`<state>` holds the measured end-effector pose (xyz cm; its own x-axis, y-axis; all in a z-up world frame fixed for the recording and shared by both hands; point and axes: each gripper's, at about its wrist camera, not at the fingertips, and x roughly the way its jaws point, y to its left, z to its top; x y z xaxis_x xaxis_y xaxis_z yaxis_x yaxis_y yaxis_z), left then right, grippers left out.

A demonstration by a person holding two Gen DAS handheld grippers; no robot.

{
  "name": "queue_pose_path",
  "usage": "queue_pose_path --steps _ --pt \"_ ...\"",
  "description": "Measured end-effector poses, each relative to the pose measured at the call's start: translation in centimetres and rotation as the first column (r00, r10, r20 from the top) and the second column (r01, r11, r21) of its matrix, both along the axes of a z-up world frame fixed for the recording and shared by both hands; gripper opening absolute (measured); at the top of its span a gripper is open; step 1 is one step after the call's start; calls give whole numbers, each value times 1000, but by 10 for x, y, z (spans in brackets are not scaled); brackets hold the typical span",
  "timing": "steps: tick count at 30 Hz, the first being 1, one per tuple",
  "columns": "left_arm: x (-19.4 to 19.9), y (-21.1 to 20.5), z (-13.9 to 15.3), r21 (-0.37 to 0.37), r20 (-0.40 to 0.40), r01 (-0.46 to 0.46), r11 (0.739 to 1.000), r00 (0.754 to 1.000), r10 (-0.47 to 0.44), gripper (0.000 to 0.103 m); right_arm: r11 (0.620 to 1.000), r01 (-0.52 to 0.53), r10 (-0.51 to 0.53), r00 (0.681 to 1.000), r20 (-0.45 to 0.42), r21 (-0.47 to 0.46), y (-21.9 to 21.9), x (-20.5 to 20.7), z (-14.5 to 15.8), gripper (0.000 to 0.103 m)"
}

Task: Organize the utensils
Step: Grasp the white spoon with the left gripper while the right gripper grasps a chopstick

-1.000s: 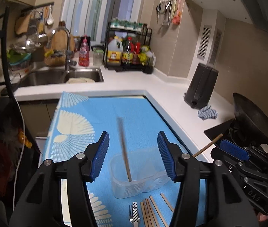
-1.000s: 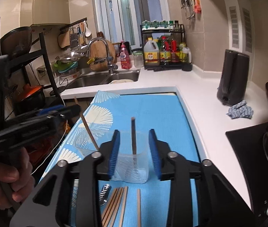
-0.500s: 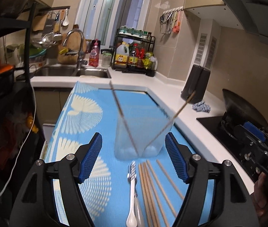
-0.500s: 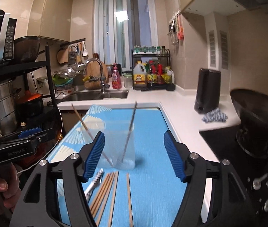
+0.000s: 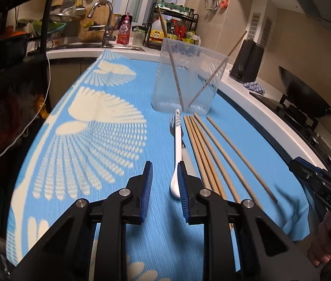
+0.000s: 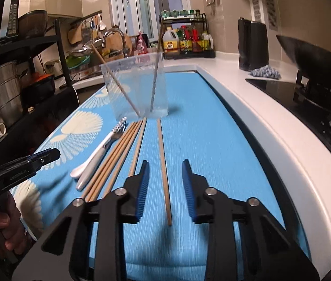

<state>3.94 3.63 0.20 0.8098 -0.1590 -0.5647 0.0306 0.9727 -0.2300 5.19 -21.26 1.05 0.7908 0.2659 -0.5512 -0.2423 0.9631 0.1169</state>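
A clear plastic container (image 5: pixel 186 79) stands on the blue mat (image 5: pixel 95 140) with two chopsticks leaning in it; it also shows in the right wrist view (image 6: pixel 135 89). Several wooden chopsticks (image 5: pixel 212 145) lie in front of it, beside a white spoon (image 5: pixel 177 154) and a fork. My left gripper (image 5: pixel 164 187) is open and empty, low over the mat, just left of the spoon's bowl. My right gripper (image 6: pixel 165 187) is open, its jaws on either side of a single chopstick (image 6: pixel 163 164) lying on the mat. The bundle of chopsticks (image 6: pixel 118 161), spoon (image 6: pixel 90 159) and fork lie to its left.
A white counter (image 6: pixel 247 107) runs along the mat's right side with a black knife block (image 6: pixel 253 44), a cloth (image 6: pixel 264 72) and a wok (image 6: pixel 312 68) on the stove. A sink with faucet (image 5: pixel 104 21) and a bottle rack (image 5: pixel 174 28) stand behind.
Both grippers have pulled back from the container and dropped low to the mat. The two chopsticks they let go now lean in the container. Both jaws have narrowed but stay open.
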Motion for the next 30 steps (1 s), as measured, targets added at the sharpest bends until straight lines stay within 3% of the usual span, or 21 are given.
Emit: queue_pose_path --steps 6,22,30 --pt "-7 -7 -21 -15 -37 27 1000 999 -28 20 1000 -7 7 999 -47 4 0 4 -18 26" --pt "23 -7 -30 -73 -92 -23 997 996 17 22 999 -23 17 991 -133 -43 4 21 -49 27" --pt "26 -20 -33 -22 -90 -33 999 995 31 27 997 -26 17 992 -124 -69 8 17 -50 28"
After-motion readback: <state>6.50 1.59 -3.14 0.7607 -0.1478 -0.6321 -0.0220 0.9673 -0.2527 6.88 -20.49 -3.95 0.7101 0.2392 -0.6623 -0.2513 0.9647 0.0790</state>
